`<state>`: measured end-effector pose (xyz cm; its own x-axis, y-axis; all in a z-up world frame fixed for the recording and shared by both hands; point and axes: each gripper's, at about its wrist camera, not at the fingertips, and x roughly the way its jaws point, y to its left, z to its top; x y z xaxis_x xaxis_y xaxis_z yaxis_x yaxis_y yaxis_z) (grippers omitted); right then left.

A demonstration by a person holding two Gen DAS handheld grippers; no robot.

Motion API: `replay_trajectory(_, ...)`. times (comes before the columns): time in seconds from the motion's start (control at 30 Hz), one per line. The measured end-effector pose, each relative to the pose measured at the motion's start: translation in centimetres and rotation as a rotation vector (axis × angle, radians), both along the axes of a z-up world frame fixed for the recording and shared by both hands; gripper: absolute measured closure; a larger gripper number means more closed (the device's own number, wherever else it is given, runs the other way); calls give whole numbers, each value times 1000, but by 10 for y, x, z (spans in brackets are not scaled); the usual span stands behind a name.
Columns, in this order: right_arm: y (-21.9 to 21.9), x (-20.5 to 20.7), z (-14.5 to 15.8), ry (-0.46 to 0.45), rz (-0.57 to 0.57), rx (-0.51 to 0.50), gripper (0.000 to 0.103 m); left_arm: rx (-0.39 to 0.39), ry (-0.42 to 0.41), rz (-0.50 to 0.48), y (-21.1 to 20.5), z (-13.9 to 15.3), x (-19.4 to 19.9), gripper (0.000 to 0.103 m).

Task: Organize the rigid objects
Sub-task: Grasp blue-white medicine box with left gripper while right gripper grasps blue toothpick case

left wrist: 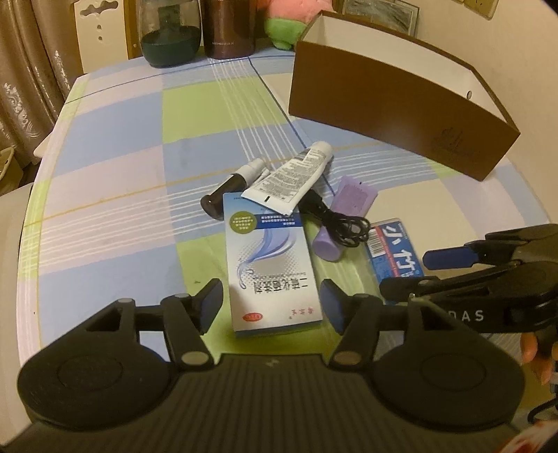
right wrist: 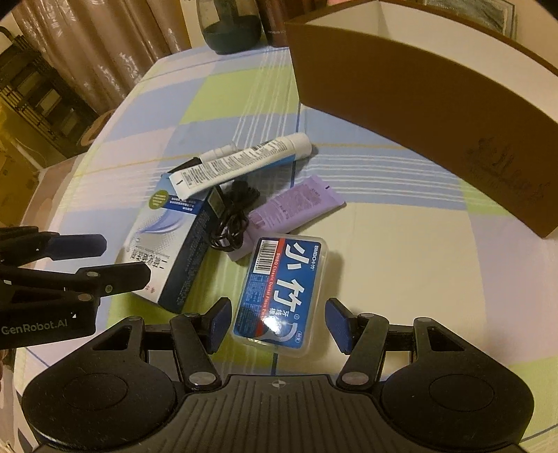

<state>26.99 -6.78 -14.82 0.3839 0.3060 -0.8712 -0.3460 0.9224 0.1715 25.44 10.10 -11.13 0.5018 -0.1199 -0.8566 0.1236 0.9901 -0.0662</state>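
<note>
Your left gripper (left wrist: 271,301) stands wide open, tilted down over the checked tablecloth (left wrist: 115,181), with the near end of the white-and-blue carton (left wrist: 270,268) lying between its blue pads (left wrist: 211,303) — neither pad touches it. The carton lies flat, long side running away from you.

At the carton's far end sits the rest of the pile. A dark bottle (left wrist: 226,195) with a white cap lies tilted just behind the carton's left corner. The white tube (left wrist: 296,177) lies across the carton's far edge, its crimped end resting on the carton and its cap pointing toward the brown box (left wrist: 394,108). A coiled black cable (left wrist: 334,219) lies beside the carton on the right, draped partly over the purple tube (left wrist: 343,216).

Further right, the blue floss case (right wrist: 284,289) lies flat, just beside the purple tube's near end. Your right gripper (right wrist: 278,324) hangs over it, jaws about halfway apart, the case's near end between the pads (right wrist: 340,324) with a gap on both sides — nothing is held.

The brown box stands open at the back right, well apart from the pile; how much it holds cannot be seen. Behind, at the table's far edge, stand a dark glass jar (left wrist: 171,35) and a brown canister (left wrist: 228,28).
</note>
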Motion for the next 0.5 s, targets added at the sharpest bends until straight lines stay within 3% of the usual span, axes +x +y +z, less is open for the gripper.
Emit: replay_trajectory(0.5,2,7,-12,-39,-13,-55,46,4,38,-29,-1,-14,15,41)
